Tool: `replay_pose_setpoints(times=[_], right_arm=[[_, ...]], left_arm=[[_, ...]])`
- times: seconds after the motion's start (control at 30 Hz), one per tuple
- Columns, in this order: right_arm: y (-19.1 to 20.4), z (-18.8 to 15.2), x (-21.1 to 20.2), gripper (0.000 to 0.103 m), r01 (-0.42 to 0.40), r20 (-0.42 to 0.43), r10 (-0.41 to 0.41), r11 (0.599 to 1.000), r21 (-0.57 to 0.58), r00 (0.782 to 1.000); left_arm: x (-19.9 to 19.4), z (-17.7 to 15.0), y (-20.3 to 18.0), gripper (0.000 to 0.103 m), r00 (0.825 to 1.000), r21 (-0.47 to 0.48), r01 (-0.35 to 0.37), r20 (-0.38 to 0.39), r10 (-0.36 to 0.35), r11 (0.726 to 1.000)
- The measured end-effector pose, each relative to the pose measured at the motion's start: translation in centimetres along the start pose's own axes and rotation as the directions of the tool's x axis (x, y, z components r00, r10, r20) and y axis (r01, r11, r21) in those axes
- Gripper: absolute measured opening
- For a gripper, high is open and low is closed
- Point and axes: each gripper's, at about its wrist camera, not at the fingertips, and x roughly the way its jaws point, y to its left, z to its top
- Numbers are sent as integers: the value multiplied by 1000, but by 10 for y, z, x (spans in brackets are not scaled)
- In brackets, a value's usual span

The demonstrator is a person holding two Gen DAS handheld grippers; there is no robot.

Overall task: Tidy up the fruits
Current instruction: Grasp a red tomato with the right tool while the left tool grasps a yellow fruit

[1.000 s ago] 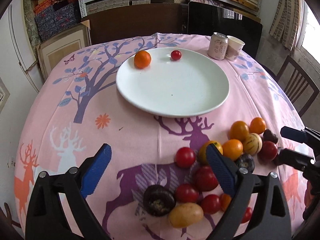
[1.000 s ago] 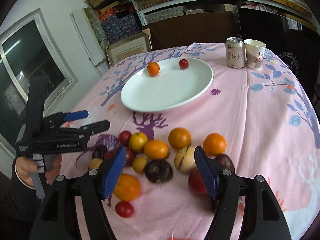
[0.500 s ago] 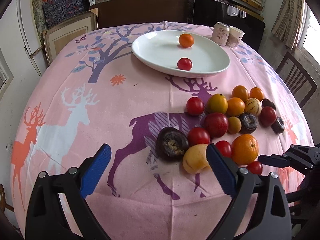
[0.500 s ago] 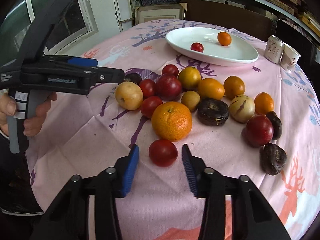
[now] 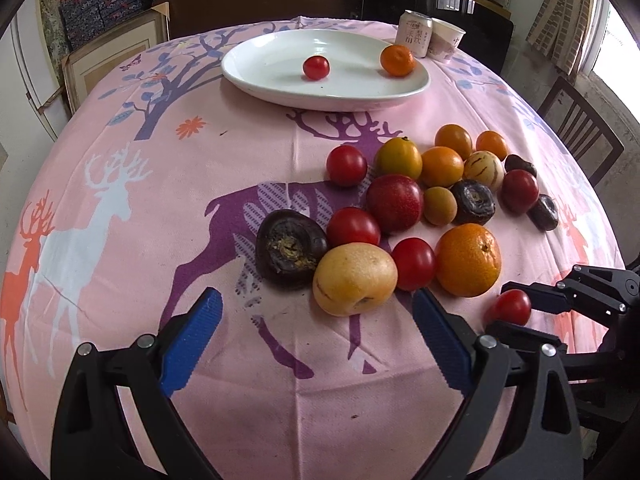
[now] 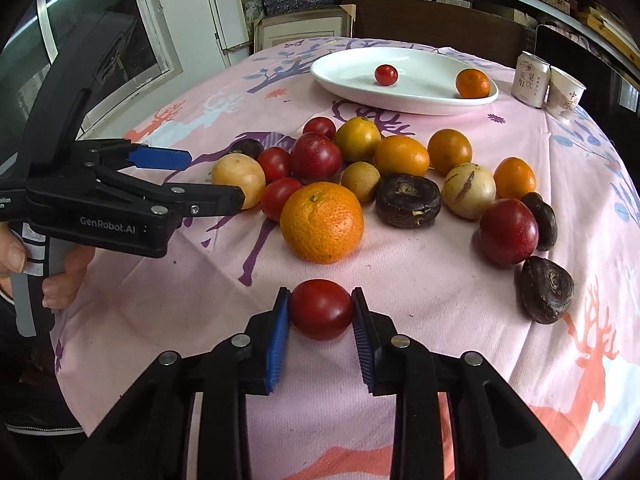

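Observation:
A small red tomato [image 6: 321, 310] lies on the pink cloth at the near edge of the fruit heap. My right gripper [image 6: 320, 305] is closing on it, its blue pads pressing both sides; the left wrist view shows that grip [image 5: 505, 309] at the right. A large orange [image 6: 322, 222] sits just behind the tomato. My left gripper [image 5: 316, 307] hangs open just short of a yellow fruit [image 5: 354, 278] and a dark purple fruit [image 5: 290, 248], holding nothing. The white plate [image 5: 280, 90] at the far side carries a cherry tomato [image 5: 316, 67] and a tangerine [image 5: 397, 60].
Several tomatoes, oranges and dark fruits crowd the table's middle right. A can [image 5: 415, 38] and a paper cup [image 5: 447, 43] stand behind the plate. A chair [image 5: 576, 128] is at the right, and a hand [image 6: 60, 276] holds the left gripper's handle.
My right gripper has dropped toward the table and its jaws have gone from wide apart to tight on the small red tomato. My left gripper drew back and lower, still open.

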Motion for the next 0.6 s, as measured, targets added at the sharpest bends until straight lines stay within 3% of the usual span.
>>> replay_pose_setpoints(times=[0.1, 0.23, 0.5, 0.6], right_arm=[[-5, -4, -5, 31, -6, 11, 6, 1000, 17, 1000], [-10, -7, -10, 31, -10, 25, 10, 999, 31, 1000], [-11, -9, -13, 31, -17, 35, 16, 999, 38, 999], [-12, -9, -16, 31, -19, 46, 17, 999, 42, 999]], left_arm=[[4, 1, -2, 93, 1000, -4, -5, 4, 5, 1000], [11, 3, -4, 74, 1000, 5, 2, -5, -2, 1000], [13, 10, -4, 66, 1000, -6, -9, 23, 10, 1000], [6, 8, -8, 47, 999, 24, 14, 31, -15, 1000]])
